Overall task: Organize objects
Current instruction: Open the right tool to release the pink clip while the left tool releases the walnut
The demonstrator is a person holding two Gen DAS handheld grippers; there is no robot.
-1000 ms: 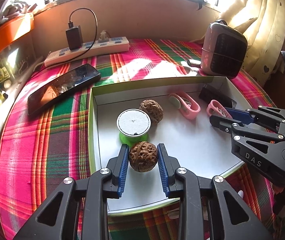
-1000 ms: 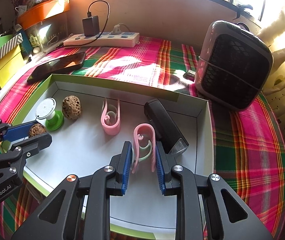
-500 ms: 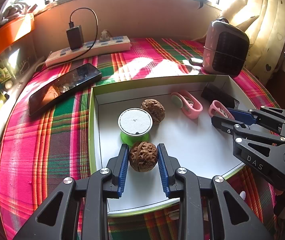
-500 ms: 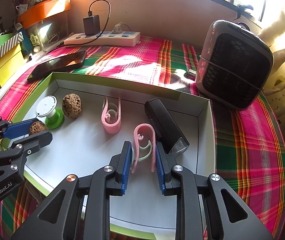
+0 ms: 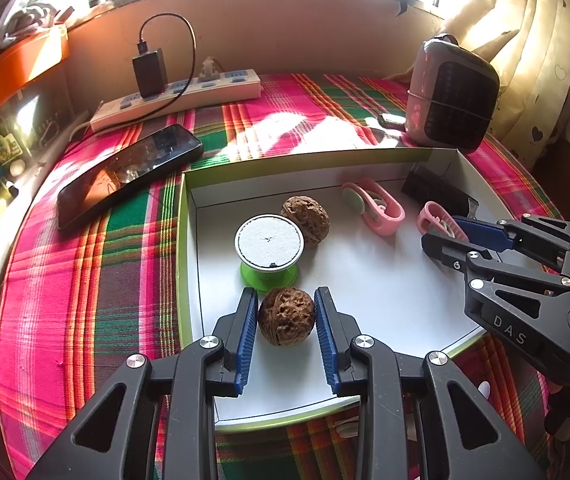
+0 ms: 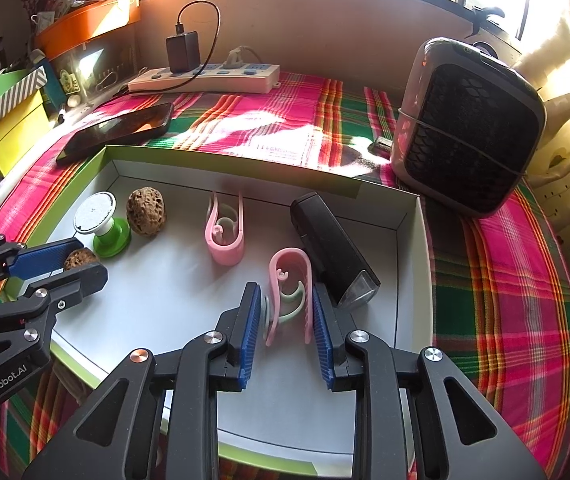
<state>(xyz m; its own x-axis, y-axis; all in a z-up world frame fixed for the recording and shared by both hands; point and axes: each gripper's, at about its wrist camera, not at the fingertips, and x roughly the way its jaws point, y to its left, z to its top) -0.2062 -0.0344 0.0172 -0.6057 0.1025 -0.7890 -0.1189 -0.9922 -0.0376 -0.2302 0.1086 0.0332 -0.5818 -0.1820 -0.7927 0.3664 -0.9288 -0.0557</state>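
Note:
A white tray with a green rim [image 5: 183, 240] lies on the plaid cloth. My left gripper [image 5: 287, 316] is shut on a brown walnut [image 5: 285, 315] that rests on the tray floor, just in front of a green spool with a white top [image 5: 269, 242]. A second walnut [image 5: 305, 220] sits behind the spool. My right gripper [image 6: 283, 312] has a pink clip [image 6: 289, 276] between its jaws, which are opening; a thin gap shows at the pads. Another pink clip [image 6: 225, 232] lies further in, and a black torch-like object [image 6: 333, 256] lies right of the gripper.
A black phone [image 5: 125, 172] lies left of the tray, with a white power strip [image 5: 177, 96] and charger behind it. A small grey heater [image 6: 469, 128] stands at the back right. Yellow and green boxes [image 6: 13, 136] crowd the left edge.
The right gripper's jaws have spread slightly around the pink clip. The left gripper and the walnut have not moved.

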